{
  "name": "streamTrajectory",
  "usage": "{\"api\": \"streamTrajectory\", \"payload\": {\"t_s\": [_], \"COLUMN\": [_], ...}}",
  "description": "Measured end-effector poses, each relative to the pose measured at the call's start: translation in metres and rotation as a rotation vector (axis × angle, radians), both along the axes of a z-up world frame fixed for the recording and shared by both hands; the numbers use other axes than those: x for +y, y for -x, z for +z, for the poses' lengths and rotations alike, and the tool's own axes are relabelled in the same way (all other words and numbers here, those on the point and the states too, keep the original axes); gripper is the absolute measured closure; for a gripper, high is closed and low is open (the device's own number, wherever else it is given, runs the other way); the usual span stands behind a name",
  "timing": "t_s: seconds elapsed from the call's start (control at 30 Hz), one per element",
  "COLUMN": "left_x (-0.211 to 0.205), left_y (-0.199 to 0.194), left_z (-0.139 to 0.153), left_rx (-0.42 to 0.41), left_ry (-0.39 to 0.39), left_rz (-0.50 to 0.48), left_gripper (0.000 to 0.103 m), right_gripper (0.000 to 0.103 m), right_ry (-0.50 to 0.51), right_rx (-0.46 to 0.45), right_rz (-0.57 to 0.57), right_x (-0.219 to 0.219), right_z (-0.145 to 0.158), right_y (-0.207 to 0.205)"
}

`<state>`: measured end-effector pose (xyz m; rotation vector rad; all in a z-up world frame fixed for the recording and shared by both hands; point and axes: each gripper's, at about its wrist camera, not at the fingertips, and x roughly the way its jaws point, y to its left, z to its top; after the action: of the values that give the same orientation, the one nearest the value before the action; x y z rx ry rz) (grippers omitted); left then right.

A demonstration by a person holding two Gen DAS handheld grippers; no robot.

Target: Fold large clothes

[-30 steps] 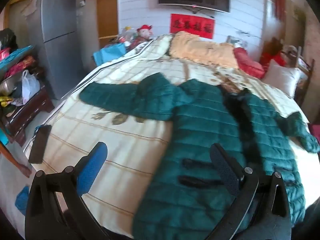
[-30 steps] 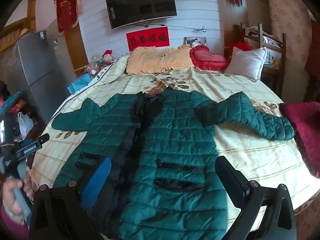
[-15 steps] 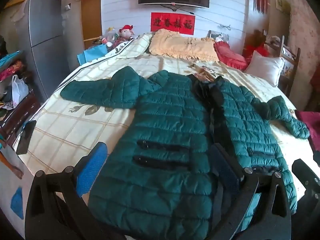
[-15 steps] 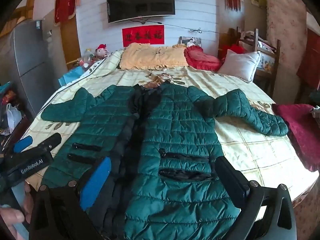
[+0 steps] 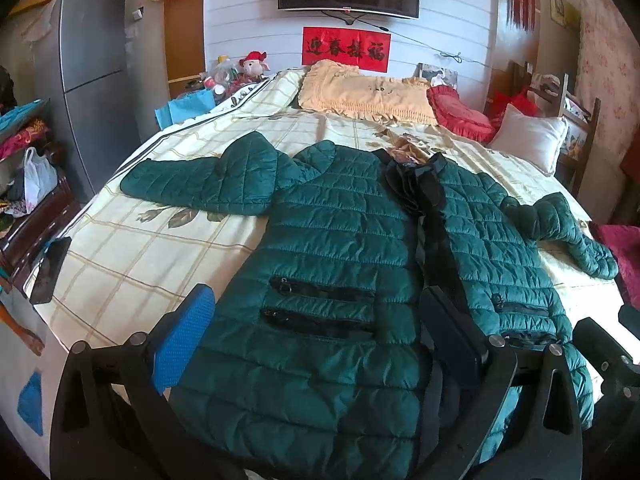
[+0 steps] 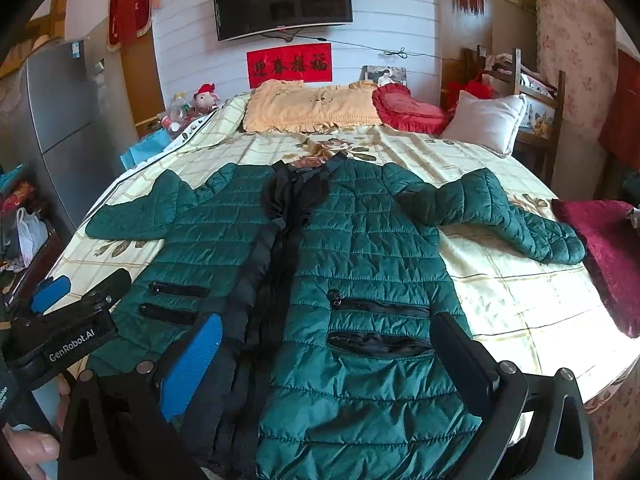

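Observation:
A dark green quilted jacket (image 5: pixel 328 248) (image 6: pixel 360 264) lies flat, front up, on the bed with both sleeves spread out and a black front strip down its middle. My left gripper (image 5: pixel 320 332) hovers open over the jacket's left half near the hem, above the two black pocket zips. Over the right half near the hem my right gripper (image 6: pixel 328 356) stands open too, holding nothing. The left gripper's body (image 6: pixel 68 332) shows at the lower left of the right wrist view, with a hand below it.
The bed (image 5: pixel 132 256) carries a cream checked cover, a yellow pillow (image 5: pixel 364 94), a red cushion (image 5: pixel 460 116) and a white pillow (image 6: pixel 486 120). A grey fridge (image 5: pixel 96 80) and cluttered shelves stand left. A dark red cloth (image 6: pixel 604 248) lies at the right edge.
The left gripper has swung right, from over the bare cover beside the jacket to over its left half. The right gripper has moved a little closer over the hem. Both stayed open.

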<state>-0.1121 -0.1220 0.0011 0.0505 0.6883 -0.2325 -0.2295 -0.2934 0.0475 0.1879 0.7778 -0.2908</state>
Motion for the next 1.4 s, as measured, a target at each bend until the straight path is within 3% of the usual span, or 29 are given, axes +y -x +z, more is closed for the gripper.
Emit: {"api": "streamTrajectory", "payload": {"t_s": [1.4], "left_x": [-0.009], "left_y": [0.001], "left_z": [-0.018], "left_rx": [0.034], "left_ry": [-0.024], "left_rz": [-0.020], "left_gripper": [0.000], "right_gripper": [0.000], "right_ry": [-0.006], "right_rx": [0.007], "right_rz": [-0.005], "right_x": [0.004], "right_z": [-0.009], "right_y": [-0.014]}}
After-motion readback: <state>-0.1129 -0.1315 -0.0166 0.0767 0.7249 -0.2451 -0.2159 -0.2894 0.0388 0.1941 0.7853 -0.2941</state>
